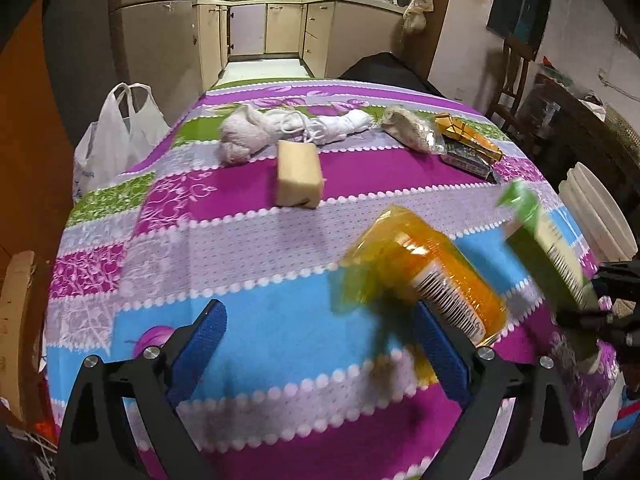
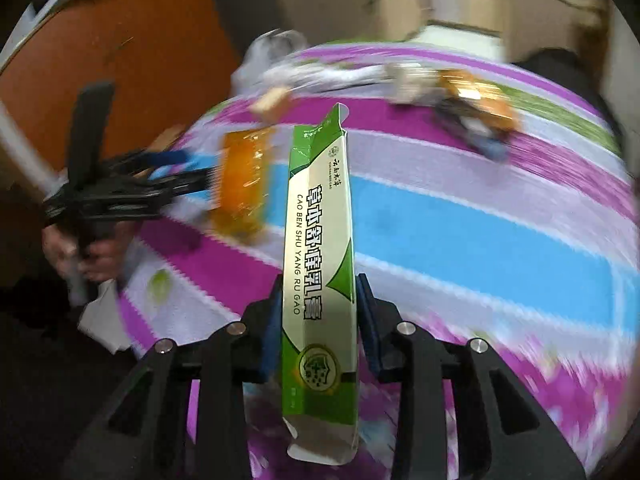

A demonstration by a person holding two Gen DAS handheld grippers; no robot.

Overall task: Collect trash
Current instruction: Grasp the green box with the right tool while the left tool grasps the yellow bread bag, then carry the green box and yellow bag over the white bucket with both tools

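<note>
The right gripper [image 2: 318, 320] pinches a long green-and-white carton [image 2: 318, 264] between its pads, held above the patterned counter [image 1: 280, 280]. The left gripper [image 1: 320, 336] stands spread; an orange wrapper [image 1: 424, 272] sits by its right pad, perhaps just touching, though blur obscures this.
</note>
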